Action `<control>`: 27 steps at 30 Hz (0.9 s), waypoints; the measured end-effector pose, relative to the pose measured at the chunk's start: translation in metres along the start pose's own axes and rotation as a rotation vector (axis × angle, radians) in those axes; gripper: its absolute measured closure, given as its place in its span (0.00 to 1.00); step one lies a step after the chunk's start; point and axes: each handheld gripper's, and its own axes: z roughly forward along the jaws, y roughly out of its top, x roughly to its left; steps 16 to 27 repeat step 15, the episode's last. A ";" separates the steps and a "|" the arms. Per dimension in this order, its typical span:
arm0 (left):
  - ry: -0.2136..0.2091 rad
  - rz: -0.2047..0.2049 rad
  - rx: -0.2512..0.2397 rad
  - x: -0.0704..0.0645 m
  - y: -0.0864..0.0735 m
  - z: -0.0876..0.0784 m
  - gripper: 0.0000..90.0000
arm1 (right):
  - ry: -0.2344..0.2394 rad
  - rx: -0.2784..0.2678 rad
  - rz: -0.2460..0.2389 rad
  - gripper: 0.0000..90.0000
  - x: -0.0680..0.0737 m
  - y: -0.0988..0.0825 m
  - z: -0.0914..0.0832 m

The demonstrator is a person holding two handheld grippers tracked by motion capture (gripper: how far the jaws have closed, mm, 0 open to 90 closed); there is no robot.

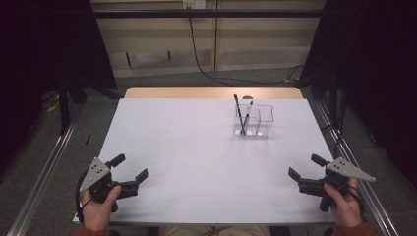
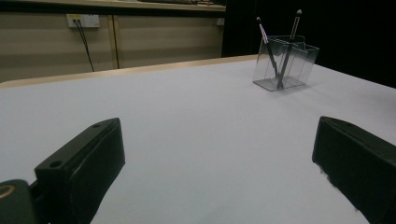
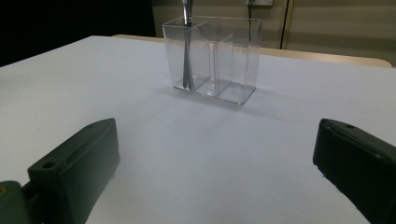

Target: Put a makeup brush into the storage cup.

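A wide white rectangular table (image 1: 196, 162) carries a clear plastic organiser box with divided compartments (image 1: 253, 120), standing upright toward the far right of the surface; two thin dark pens (image 1: 242, 115) lean crossed inside its left-hand compartment as the high view shows it, their tips rising above the rim; the left gripper (image 1: 132, 167) sits at the near left corner, held in the person's left hand (image 1: 101, 206), its black jaws spread wide with nothing between them; the right gripper (image 1: 305, 166) sits at the near right corner in the right hand (image 1: 344, 201), jaws likewise parted and empty; both are well apart from the box.
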 end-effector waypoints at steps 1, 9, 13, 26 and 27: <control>-0.001 -0.001 0.000 0.000 0.000 0.000 0.03 | -0.001 0.001 -0.003 0.00 0.000 0.000 0.000; -0.006 -0.006 0.003 0.000 0.000 0.000 0.03 | 0.008 0.006 -0.003 0.00 0.000 0.001 0.002; -0.012 -0.008 0.005 0.000 0.000 0.001 0.03 | 0.012 0.001 -0.006 0.00 0.001 0.001 0.002; -0.012 -0.007 0.008 0.000 0.000 0.001 0.03 | 0.016 0.003 -0.003 0.00 0.001 0.001 0.002; -0.012 -0.007 0.008 0.000 0.000 0.001 0.03 | 0.016 0.003 -0.003 0.00 0.001 0.001 0.002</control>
